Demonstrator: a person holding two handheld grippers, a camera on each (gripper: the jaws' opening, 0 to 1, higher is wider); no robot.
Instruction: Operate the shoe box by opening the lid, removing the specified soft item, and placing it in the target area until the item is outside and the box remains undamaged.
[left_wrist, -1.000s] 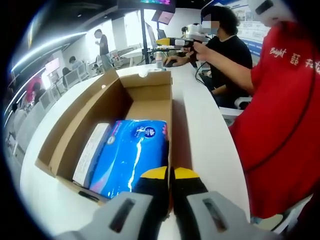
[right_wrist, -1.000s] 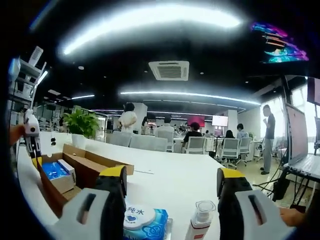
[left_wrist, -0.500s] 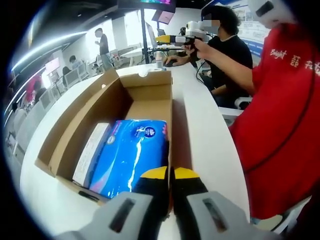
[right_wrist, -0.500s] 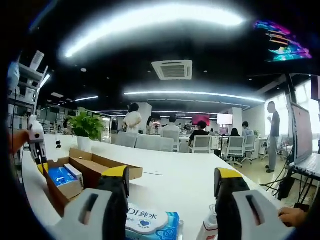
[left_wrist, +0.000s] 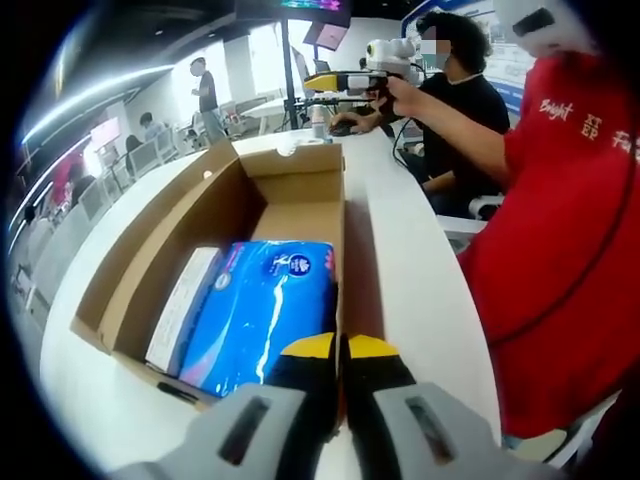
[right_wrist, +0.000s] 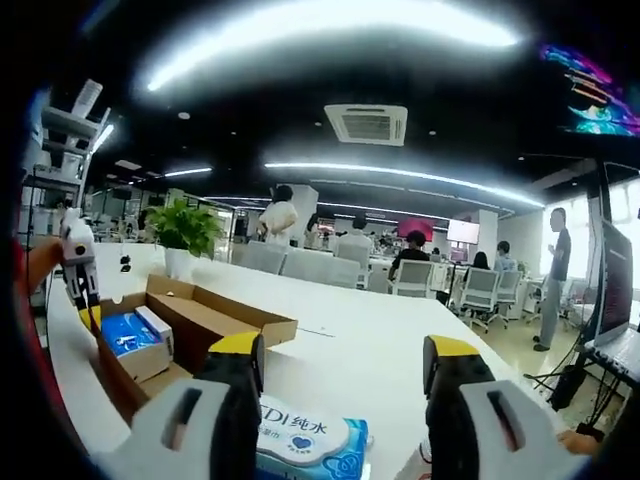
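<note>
The left gripper (left_wrist: 340, 350), jaws together, sits just behind the blue pack (left_wrist: 258, 310) in the open shoe box (left_wrist: 300, 180), while the right gripper (right_wrist: 345, 362) hangs jaws apart above a wipes pack (right_wrist: 310, 445).

The right hand-held gripper (right_wrist: 340, 375) has its jaws spread wide above a blue-and-white wipes pack (right_wrist: 305, 445) on the white desk (right_wrist: 370, 350). At left, the open shoe box (right_wrist: 185, 320) holds a blue packet (right_wrist: 125, 333); the left hand-held gripper (right_wrist: 88, 318) hangs at its edge.
</note>
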